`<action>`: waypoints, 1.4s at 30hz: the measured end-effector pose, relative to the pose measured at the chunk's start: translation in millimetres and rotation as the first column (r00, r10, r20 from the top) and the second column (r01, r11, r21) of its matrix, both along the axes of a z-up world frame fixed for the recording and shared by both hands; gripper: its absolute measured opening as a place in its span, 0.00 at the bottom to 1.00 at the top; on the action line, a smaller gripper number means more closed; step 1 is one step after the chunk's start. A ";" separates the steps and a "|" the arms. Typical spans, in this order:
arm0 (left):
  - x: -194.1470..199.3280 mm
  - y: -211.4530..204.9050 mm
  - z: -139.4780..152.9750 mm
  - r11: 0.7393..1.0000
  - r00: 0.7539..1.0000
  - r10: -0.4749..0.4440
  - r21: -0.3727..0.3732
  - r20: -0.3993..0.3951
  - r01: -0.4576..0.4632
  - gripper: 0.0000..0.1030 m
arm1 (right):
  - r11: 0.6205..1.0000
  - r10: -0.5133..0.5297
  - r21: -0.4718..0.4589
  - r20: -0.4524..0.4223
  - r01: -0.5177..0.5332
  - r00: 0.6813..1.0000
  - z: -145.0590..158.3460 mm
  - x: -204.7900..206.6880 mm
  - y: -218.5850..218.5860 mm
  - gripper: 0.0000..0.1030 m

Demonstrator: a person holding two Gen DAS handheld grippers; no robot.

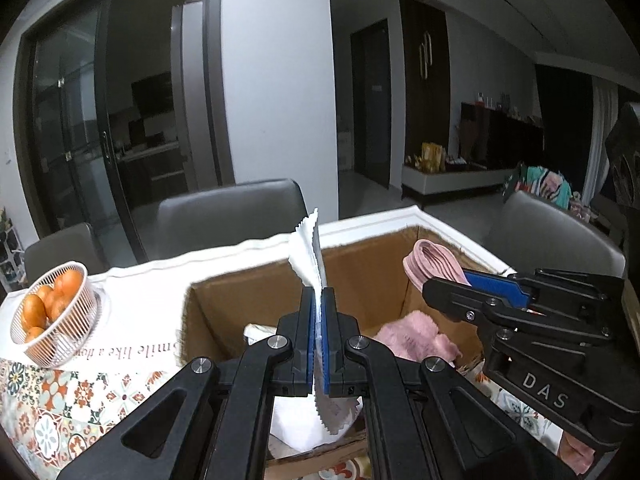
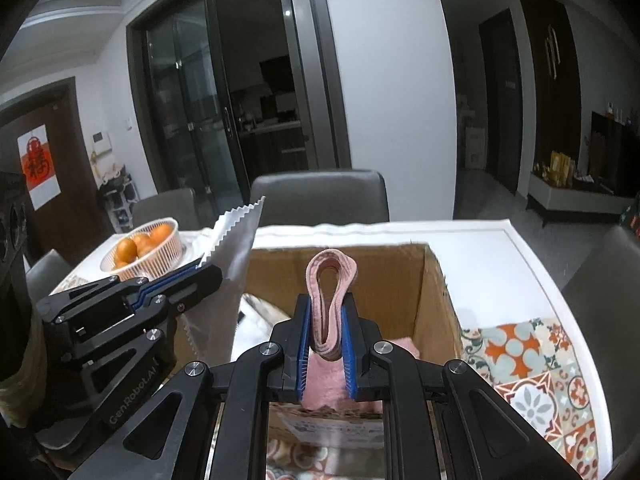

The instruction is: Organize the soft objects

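Observation:
An open cardboard box (image 1: pixel 360 264) (image 2: pixel 436 280) stands on the table. My left gripper (image 1: pixel 319 300) is shut on a white cloth with zigzag edges (image 1: pixel 308 248) and holds it upright over the box; the same cloth (image 2: pixel 236 248) and gripper (image 2: pixel 208 270) show at the left of the right wrist view. My right gripper (image 2: pixel 327 308) is shut on a folded pink cloth (image 2: pixel 330 276) above the box; it also shows in the left wrist view (image 1: pixel 434 264), with the right gripper (image 1: pixel 444 286) beside it. Fluffy pink fabric (image 1: pixel 412 334) and white fabric (image 2: pixel 260 316) lie inside the box.
A white wire basket of oranges (image 1: pixel 52 308) (image 2: pixel 144 250) sits at the table's left. The table has a white cloth (image 2: pixel 480 248) and a patterned mat (image 2: pixel 536 360). Grey chairs (image 1: pixel 228 212) (image 2: pixel 320 196) stand behind the table.

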State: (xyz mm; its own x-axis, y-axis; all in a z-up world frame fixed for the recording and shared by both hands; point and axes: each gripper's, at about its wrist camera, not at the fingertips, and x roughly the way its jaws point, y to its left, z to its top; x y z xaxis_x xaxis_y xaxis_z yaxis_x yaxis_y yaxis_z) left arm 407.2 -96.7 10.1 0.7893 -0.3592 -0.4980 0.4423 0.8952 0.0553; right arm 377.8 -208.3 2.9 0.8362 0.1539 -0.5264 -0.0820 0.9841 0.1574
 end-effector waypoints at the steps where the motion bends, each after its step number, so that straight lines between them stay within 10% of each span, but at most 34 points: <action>1: 1.3 -1.8 -2.2 1.000 1.000 -0.002 0.003 -0.010 0.002 0.05 | 1.000 0.001 0.005 -0.010 -0.001 1.000 -2.6 2.1 -2.0 0.15; 6: 4.1 -7.2 -9.5 1.000 0.998 -0.019 0.000 -0.052 0.019 0.07 | 1.000 -0.004 0.018 -0.046 0.005 0.999 -12.5 9.4 -9.9 0.15; 16: 3.5 -1.5 -11.8 1.000 0.997 0.027 0.006 -0.072 -0.027 0.48 | 0.999 -0.023 0.023 -0.067 0.025 0.997 -16.4 13.8 -13.8 0.33; 42: -90.9 36.9 32.1 0.977 0.978 0.208 -0.043 0.009 -0.207 0.66 | 0.997 -0.077 -0.018 0.025 0.077 0.997 24.7 -72.7 -7.0 0.53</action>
